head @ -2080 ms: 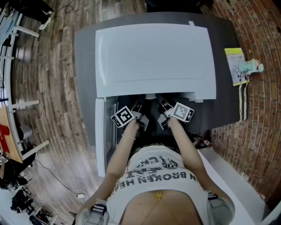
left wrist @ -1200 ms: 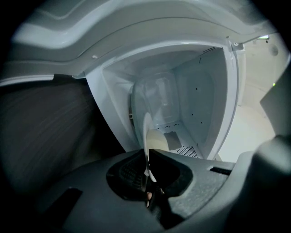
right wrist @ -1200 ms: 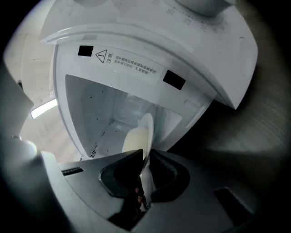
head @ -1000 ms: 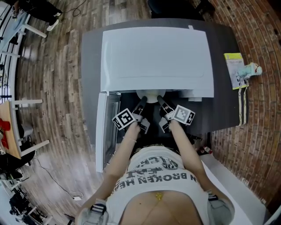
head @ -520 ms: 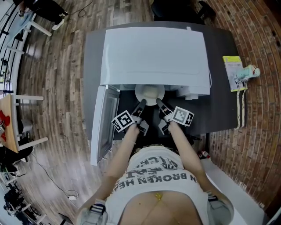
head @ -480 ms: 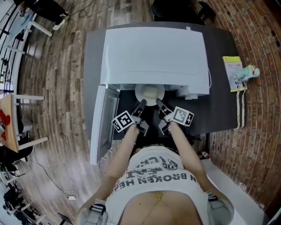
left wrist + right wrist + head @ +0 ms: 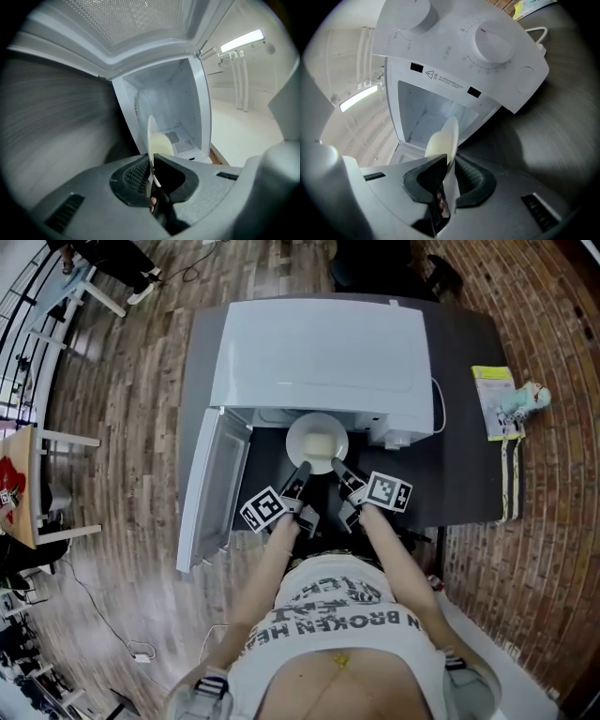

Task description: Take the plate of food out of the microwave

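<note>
In the head view, a big white box-shaped microwave (image 7: 319, 352) sits on a dark grey table (image 7: 469, 465). Its white door (image 7: 211, 488) hangs open on the left. A round white plate (image 7: 294, 437) with a pale yellow lump of food (image 7: 321, 444) on it is just in front of the microwave's mouth, above the table. The left gripper (image 7: 303, 468) pinches the near left edge of the plate. The right gripper (image 7: 335, 465) pinches the near right edge. Far to the right on the table lie a yellow-green paper booklet (image 7: 494, 395) and a small soft toy (image 7: 527, 397).

In the left gripper view, the left gripper (image 7: 151, 174) has its two dark jaws squeezed onto the thin rim of the plate (image 7: 150, 136). The food (image 7: 161, 144) sits on the plate just past the jaws. The white inside of the microwave (image 7: 173, 108) is behind it.

In the right gripper view, the right gripper (image 7: 449, 180) has its jaws clamped on the plate (image 7: 452, 133) rim too. The food (image 7: 436, 143) shows on the plate's left side. Behind it is the microwave (image 7: 440, 70) front, with two round white knobs (image 7: 492, 42) up on the right
</note>
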`<state>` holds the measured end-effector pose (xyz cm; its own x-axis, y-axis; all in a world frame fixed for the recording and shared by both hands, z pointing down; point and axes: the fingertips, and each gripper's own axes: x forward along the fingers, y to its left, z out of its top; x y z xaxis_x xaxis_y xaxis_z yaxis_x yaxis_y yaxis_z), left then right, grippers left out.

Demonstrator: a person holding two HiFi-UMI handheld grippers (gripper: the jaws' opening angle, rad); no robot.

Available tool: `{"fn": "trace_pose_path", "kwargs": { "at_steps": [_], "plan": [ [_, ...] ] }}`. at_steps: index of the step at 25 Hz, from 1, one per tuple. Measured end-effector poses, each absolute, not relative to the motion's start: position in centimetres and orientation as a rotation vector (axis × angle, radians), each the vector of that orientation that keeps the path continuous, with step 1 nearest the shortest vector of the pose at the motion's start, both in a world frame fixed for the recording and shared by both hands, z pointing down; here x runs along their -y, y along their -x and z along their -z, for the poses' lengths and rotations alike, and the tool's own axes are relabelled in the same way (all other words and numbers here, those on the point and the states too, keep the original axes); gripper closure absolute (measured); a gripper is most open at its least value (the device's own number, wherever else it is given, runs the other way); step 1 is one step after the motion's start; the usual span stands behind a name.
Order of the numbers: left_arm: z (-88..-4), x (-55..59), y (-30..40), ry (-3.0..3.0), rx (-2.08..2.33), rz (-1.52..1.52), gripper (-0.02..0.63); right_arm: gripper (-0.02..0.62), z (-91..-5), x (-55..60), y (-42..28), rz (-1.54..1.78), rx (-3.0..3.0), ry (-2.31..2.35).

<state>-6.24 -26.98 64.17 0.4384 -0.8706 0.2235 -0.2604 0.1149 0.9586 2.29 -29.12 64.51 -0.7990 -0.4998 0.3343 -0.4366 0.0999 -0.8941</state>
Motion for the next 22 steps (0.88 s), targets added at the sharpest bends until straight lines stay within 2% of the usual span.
{"fn": "trace_pose_path", "kwargs": {
  "at_steps": [13,22],
  "plan": [
    [-63.6,23.9,6.6,-1.423,1.118,0.64,0.58,0.545,-64.0,26.4,-1.8,1.846,-2.354,0.908],
    [-62.9,21.9,9.4,-1.438,1.086,0.638,0.58,0.545,-63.2,24.0,0.8,1.807,-2.304,0.984]
  ]
}}
